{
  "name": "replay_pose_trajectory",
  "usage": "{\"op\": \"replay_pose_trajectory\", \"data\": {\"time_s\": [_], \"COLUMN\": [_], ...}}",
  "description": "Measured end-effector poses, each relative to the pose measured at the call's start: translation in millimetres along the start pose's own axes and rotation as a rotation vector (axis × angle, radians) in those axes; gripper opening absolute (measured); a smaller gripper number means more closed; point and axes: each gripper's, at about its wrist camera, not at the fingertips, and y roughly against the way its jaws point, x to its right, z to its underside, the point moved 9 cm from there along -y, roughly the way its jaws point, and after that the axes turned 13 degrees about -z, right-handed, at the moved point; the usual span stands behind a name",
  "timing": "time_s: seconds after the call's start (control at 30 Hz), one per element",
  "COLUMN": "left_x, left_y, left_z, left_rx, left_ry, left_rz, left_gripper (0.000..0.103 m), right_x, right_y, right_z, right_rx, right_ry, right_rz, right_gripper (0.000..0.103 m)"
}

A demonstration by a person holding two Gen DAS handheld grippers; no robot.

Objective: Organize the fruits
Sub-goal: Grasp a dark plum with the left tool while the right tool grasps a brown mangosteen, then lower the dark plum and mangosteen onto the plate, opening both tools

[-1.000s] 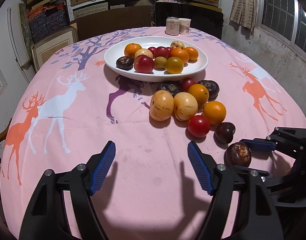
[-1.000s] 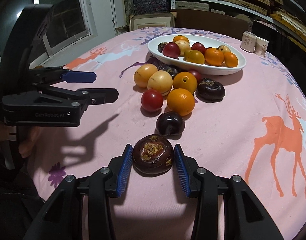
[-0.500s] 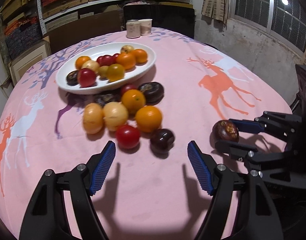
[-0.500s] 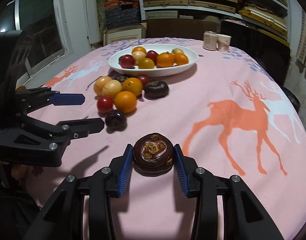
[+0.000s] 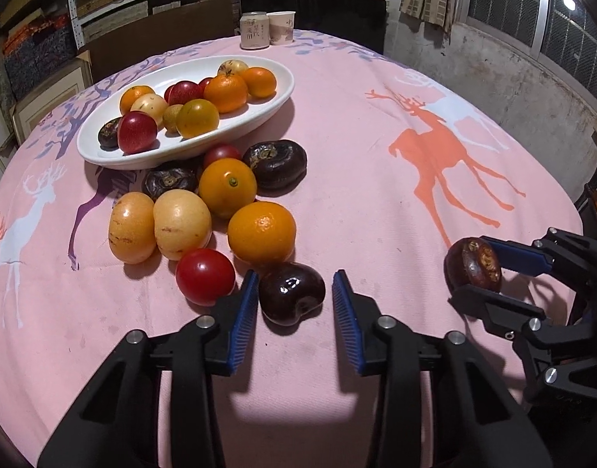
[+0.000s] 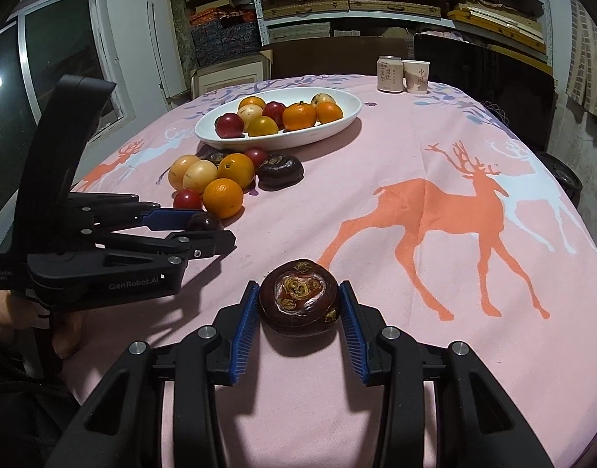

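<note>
- Far left: white dish (image 5: 259, 117) of fruit.
- Left gripper (image 5: 294, 298), jaws apart, straddles a dark plum (image 5: 291, 292) on the pink cloth (image 5: 376, 156), nearest the loose pile.
- Right gripper (image 6: 299, 308) is clamped on a brown mangosteen (image 6: 299, 302).

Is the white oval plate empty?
No, the white oval plate holds a heap of round fruit, among them an orange tangerine and a red plum.

Right gripper (image 6: 300, 308) fingers (image 6: 243, 331) clamp a dark brown fruit (image 6: 299, 297); left gripper (image 6: 205, 230) brackets a dark plum (image 6: 203, 221).
</note>
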Motion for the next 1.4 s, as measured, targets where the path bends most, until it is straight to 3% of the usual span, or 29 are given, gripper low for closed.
{"op": "replay_pose_trajectory", "data": {"time_s": [0.43, 0.83, 1.1, 1.27, 1.4], "left_x": [-32, -107, -136, -150, -162], "left_y": [40, 59, 22, -36, -77], "left_z": [0, -47, -116, -161, -176], "left_rx": [0.098, 0.184, 0.176, 0.114, 0.071], "left_ry": [0.076, 0.156, 0.175, 0.186, 0.182], "left_rz": [0.003, -0.088, -0.092, -0.088, -0.121], "left_gripper": [0.032, 0.032, 0.032, 0.032, 0.032], "right_x": [-2, 6, 6, 14, 24], "right_y": [8, 38, -20, -78, -123], "right_z": [-17, -109, -186, -227, -243], "right_rx": [0.050, 0.217, 0.202, 0.163, 0.118], "right_ry": [-0.005, 0.023, 0.058, 0.060, 0.062], "right_rz": [0.004, 0.005, -0.040, -0.060, -0.056], "right_gripper": [0.042, 0.042, 0.042, 0.042, 0.042]}}
